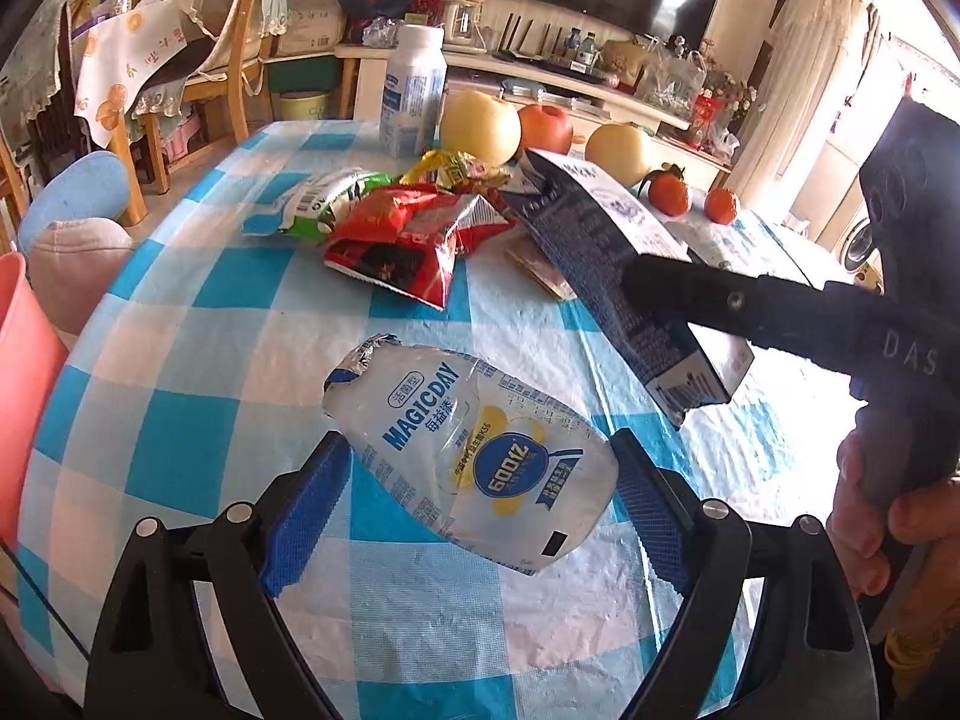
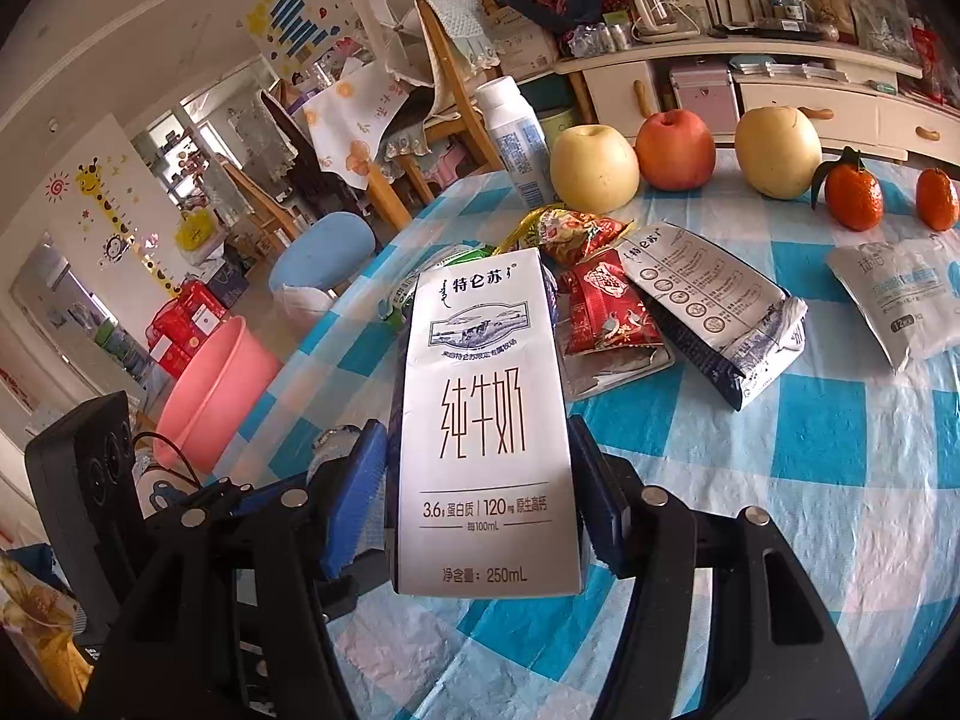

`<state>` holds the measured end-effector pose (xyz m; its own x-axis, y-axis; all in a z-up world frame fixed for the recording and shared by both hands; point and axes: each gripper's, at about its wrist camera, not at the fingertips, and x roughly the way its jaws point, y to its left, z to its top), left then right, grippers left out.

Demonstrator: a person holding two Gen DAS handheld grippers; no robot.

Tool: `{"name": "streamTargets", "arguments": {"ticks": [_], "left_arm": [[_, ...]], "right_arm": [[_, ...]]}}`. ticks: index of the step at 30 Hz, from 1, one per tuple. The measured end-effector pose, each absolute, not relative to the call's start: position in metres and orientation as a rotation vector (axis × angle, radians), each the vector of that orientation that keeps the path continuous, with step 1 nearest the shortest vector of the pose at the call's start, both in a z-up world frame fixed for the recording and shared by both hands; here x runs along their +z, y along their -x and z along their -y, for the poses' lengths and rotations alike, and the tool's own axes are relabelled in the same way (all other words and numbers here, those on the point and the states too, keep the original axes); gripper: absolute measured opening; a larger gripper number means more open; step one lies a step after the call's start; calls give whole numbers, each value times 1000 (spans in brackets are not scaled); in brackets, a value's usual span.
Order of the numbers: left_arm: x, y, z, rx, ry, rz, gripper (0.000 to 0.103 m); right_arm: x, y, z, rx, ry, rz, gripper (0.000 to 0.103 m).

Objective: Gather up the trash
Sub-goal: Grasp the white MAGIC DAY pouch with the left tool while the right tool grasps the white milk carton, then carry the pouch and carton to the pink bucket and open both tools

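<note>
A crumpled white Magicday pouch spans the gap between my left gripper's blue pads, which press on its two ends just above the checked tablecloth. My right gripper is shut on a white 250 mL milk carton, held upright with its sides between the pads. The left wrist view shows that carton tilted over the table with one black finger across it. More trash lies behind: a red snack wrapper, a green-white wrapper, a yellow wrapper and a flattened carton.
A pink bin stands on the floor off the table's left edge, beside a blue stool. Apples, tangerines and a white bottle line the far side. Another white pouch lies at right.
</note>
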<state>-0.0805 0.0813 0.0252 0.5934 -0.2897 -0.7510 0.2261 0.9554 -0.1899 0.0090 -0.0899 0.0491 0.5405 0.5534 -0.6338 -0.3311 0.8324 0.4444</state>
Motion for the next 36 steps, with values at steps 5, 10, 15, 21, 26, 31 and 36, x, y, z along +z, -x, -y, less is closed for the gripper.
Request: {"name": "streamTargets", "arguments": {"ticks": [5,10,15,21,26,31,36], "left_arm": [[36,78,-95,-282,93,-854,87],[52,74,-118,-238,116,-812,87],[64,71,-144,-178,134,-776,87],[79,69,-173,-99,144,-731,87],[90,69,-201,-24,158,-692,87],[99,70,-236,54,200,-661,87],[104,72,-274,143,247,-632,87]], "right_arm": [[52,-6,87,515,-287,-838,61],[51,-4,80,503,-274,-842,61],[53,-1,67,501,-265,-845,61],[58,0,44,511,-245,-838,61],[68,1,20,537,-229,-830,61],[79,1,-15,585,-211,-821,61],[92,-5,-60,650,-179,-815,61]]}}
